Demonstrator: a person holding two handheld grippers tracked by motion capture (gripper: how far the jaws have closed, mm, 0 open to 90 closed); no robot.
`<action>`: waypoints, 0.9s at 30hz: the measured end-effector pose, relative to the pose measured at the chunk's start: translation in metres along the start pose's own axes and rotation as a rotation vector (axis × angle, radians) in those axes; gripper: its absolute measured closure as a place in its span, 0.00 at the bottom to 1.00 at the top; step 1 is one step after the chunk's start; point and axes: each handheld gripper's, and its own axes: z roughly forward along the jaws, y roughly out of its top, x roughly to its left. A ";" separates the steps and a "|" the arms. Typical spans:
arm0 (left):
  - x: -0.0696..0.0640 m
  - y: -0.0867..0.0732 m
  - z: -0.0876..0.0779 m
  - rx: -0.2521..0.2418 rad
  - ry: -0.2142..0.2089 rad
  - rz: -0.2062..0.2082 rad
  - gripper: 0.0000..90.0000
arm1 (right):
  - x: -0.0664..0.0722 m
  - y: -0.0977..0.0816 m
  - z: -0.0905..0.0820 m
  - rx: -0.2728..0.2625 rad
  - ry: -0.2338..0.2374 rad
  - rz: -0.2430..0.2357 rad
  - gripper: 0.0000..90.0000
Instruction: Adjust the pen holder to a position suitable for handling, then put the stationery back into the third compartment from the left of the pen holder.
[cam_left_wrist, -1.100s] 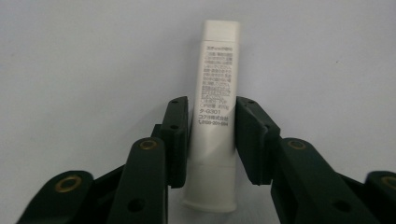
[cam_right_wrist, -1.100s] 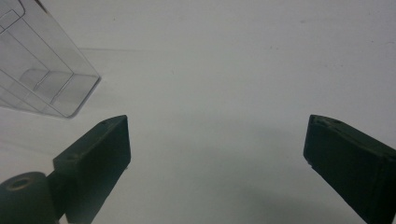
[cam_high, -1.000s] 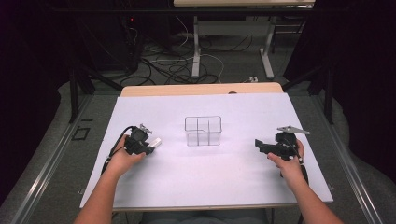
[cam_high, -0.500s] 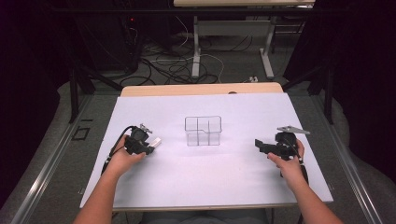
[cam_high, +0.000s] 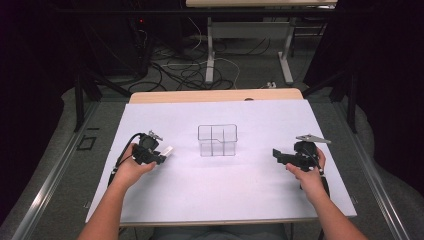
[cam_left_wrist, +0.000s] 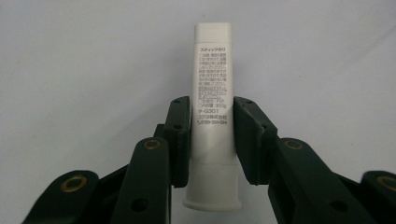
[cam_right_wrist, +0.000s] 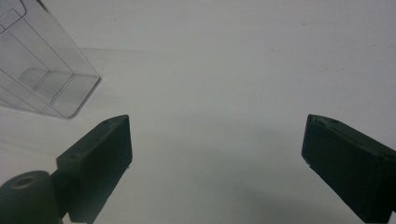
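A white glue stick (cam_left_wrist: 212, 107) with black printed text sits between the jaws of my left gripper (cam_left_wrist: 212, 135), which is shut on its lower half. In the high view that left gripper (cam_high: 159, 153) rests at the table's left with the white glue stick (cam_high: 166, 150) poking out toward the middle. A clear plastic divided box (cam_high: 217, 140) stands at the table's centre. My right gripper (cam_high: 276, 154) is at the right, open, its jaws wide apart over bare white surface (cam_right_wrist: 215, 140). The clear box's corner (cam_right_wrist: 42, 74) lies at the upper left of the right gripper view.
A white sheet (cam_high: 225, 190) covers the table, with a wooden strip (cam_high: 215, 95) along the far edge. Beyond the table, cables (cam_high: 185, 70) and desk legs (cam_high: 210, 50) stand on the floor. Dark curtains flank both sides.
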 end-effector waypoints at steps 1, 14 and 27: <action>-0.001 0.001 -0.002 -0.002 -0.001 -0.001 0.76 | 0.000 0.000 0.000 -0.002 0.004 -0.002 0.10; -0.019 0.012 -0.029 -0.031 -0.074 -0.040 0.76 | 0.014 0.005 -0.004 0.012 0.000 -0.162 0.17; -0.045 0.025 -0.045 -0.045 -0.141 0.007 0.76 | 0.055 0.007 -0.014 -0.035 -0.024 -0.604 0.23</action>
